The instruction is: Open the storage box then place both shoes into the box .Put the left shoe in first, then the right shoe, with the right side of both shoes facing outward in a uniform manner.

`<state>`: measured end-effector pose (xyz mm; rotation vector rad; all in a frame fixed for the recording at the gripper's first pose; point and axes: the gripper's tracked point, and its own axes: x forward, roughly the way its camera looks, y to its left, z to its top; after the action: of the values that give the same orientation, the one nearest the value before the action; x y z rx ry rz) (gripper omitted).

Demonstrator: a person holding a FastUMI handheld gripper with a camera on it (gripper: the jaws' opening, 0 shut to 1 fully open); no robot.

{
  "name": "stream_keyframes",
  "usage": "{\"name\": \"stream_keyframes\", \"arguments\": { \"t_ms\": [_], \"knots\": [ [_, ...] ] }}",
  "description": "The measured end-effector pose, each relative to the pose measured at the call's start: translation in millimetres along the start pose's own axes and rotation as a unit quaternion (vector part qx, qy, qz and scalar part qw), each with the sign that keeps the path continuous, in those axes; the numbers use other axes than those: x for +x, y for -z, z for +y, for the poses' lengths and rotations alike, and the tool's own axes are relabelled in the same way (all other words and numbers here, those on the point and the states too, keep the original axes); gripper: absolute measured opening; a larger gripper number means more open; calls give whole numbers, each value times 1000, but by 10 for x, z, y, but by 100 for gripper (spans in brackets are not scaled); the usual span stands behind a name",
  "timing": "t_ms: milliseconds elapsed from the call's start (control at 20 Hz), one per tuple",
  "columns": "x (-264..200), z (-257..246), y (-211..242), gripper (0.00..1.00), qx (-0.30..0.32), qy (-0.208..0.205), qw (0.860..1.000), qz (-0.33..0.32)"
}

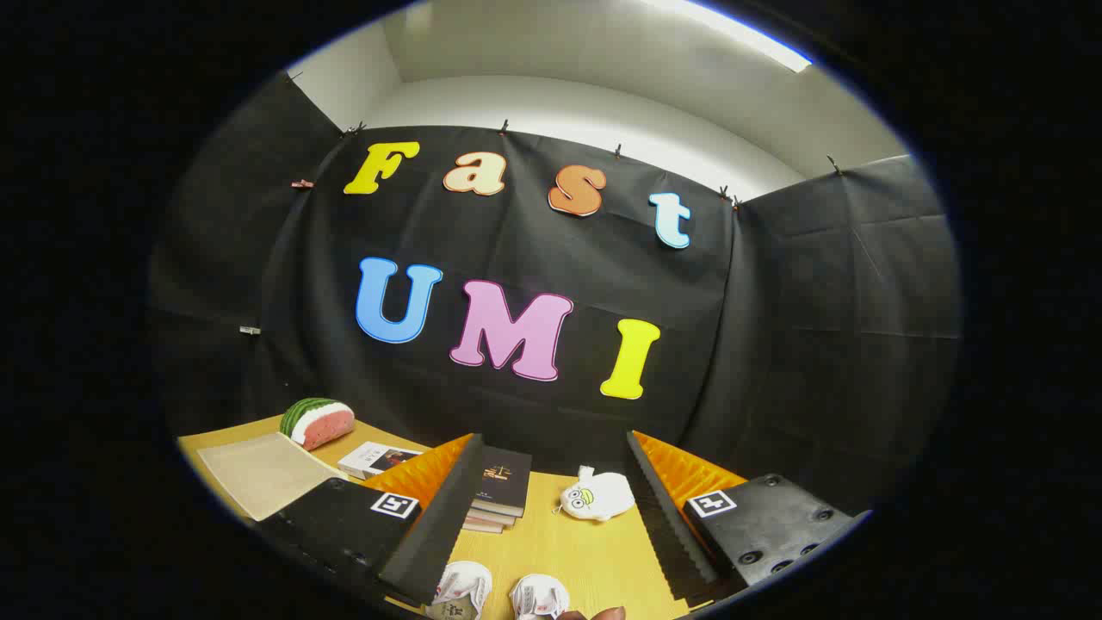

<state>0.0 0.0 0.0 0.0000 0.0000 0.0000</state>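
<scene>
Two white shoes sit side by side on the wooden counter (551,542), low between the fingers of the tongs (551,517). The left shoe (461,590) lies close to one finger, the right shoe (540,596) just beside it; both are cut off at the bottom, so only their upper parts show and their facing is hard to make out. A small dark rounded shape at the right shoe's lower side is too cropped to identify.

The tongs stand wide apart, released, with nothing between the fingers but bare counter; neither finger presses on a shoe.

Beyond the fingers, a stack of books (498,491) with a dark cover on top rests near one finger, and a small white plush toy (597,495) lies near the other. Further off to the side lie another book (376,458), a flat beige mat (258,474) and a watermelon-slice cushion (317,422), the last against the booth's black cloth wall (775,344).
</scene>
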Motion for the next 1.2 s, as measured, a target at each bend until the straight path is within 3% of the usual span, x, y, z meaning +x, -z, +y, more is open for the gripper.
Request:
{"name": "stream_keyframes", "arguments": {
  "t_ms": [850,1000,1200],
  "knots": [
    [50,120,64,97,-15,-16,1000,7],
    [64,335,67,97,9,-54,998,9],
    [61,898,107,97,79,-165,982,37]
  ]
}}
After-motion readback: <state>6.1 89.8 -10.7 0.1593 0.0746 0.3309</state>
